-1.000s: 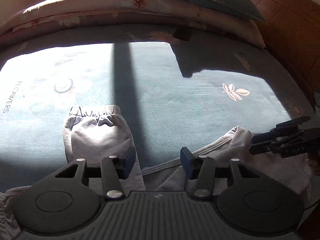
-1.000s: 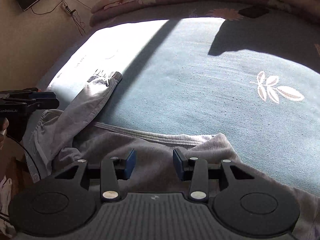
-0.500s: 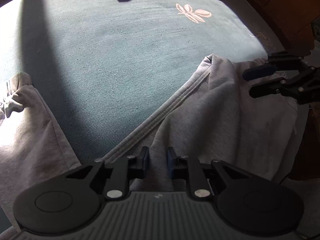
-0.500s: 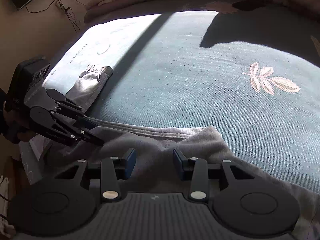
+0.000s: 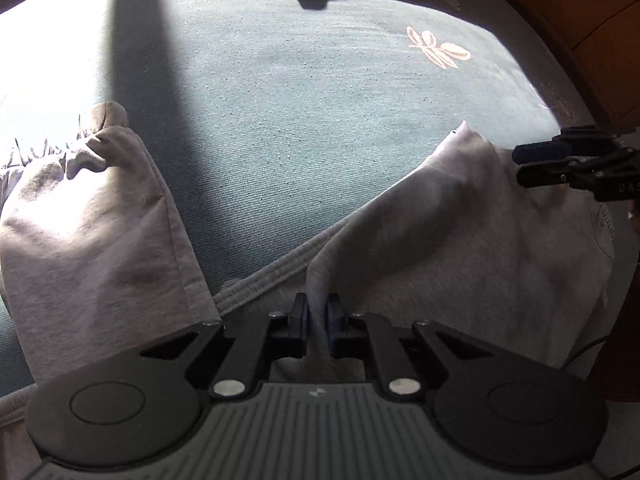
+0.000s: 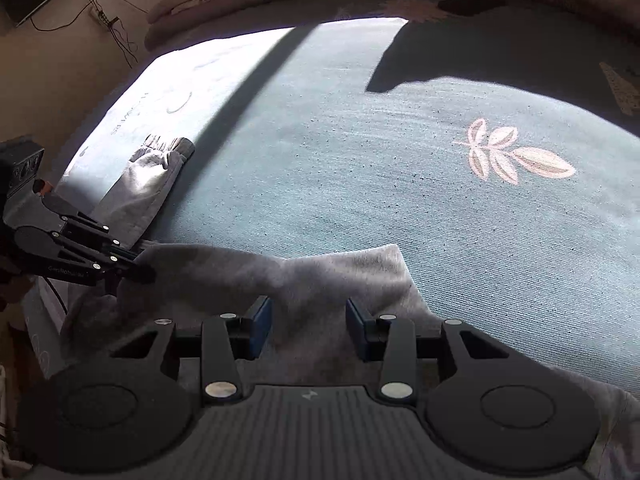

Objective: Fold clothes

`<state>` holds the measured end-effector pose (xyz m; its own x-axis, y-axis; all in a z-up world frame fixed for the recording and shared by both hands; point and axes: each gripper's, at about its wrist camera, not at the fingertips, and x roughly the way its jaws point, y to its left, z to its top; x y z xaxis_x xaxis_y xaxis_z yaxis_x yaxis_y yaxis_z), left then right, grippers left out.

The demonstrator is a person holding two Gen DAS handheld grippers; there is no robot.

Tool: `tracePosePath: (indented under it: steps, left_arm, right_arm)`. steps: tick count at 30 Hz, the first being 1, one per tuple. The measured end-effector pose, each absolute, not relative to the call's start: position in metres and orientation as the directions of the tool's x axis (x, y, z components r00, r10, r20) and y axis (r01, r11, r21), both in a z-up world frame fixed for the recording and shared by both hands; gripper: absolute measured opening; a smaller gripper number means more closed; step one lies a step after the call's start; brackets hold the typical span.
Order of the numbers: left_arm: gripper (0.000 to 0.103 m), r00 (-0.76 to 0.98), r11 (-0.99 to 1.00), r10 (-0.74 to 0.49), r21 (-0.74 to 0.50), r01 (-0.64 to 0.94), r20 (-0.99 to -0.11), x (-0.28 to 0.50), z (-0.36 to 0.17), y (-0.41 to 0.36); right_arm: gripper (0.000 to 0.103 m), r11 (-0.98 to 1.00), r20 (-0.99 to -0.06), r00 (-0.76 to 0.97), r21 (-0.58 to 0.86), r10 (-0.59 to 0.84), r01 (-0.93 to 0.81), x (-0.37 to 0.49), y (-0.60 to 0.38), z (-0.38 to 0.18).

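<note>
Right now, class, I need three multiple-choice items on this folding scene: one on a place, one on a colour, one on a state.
1. Where does the grey garment lie?
A. On the blue-green bedspread
B. On a wooden floor
C. In a basket

2. What colour is the leaf print on the bedspread?
A. Black
B. Pale pink
C. Bright green

3. How is the left hand-held gripper?
A. Wide open
B. Shut on a fold of the garment
C. Out of sight

Answers: A, the garment spreads over the bedspread; B, the leaves are pale pink; B, both pads press a ridge of cloth.
</note>
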<state>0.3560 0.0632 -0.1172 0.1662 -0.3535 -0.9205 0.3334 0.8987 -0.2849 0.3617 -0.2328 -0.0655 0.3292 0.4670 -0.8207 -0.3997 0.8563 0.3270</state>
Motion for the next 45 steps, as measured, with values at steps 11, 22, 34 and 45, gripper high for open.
tracePosePath:
  steps: [11,22,34,45]
  left_arm:
    - [0.012,0.131,0.913,-0.345,-0.299,0.279,-0.93,0.357,-0.121,0.073]
    - [0.015,0.133,0.923,-0.299,-0.251,0.291,-0.945,0.351,-0.093,0.076]
    - [0.023,0.104,0.835,-0.479,-0.417,0.358,-0.872,0.361,-0.09,0.031]
    - [0.023,0.032,0.868,-0.421,-0.393,0.302,-0.906,0.351,-0.126,0.024]
  right_arm:
    - [0.033,0.851,-0.85,0.216,0.393,0.48,-0.348,0.422,-0.257,-0.115]
    - [0.02,0.882,-0.809,0.372,0.352,0.455,-0.312,0.413,-0.265,-0.088]
    - [0.026,0.77,-0.761,0.21,0.519,0.614,-0.371,0.417,-0.267,-0.105]
    - [0.035,0.75,-0.735,0.256,0.484,0.628,-0.45,0.395,-0.278,-0.056]
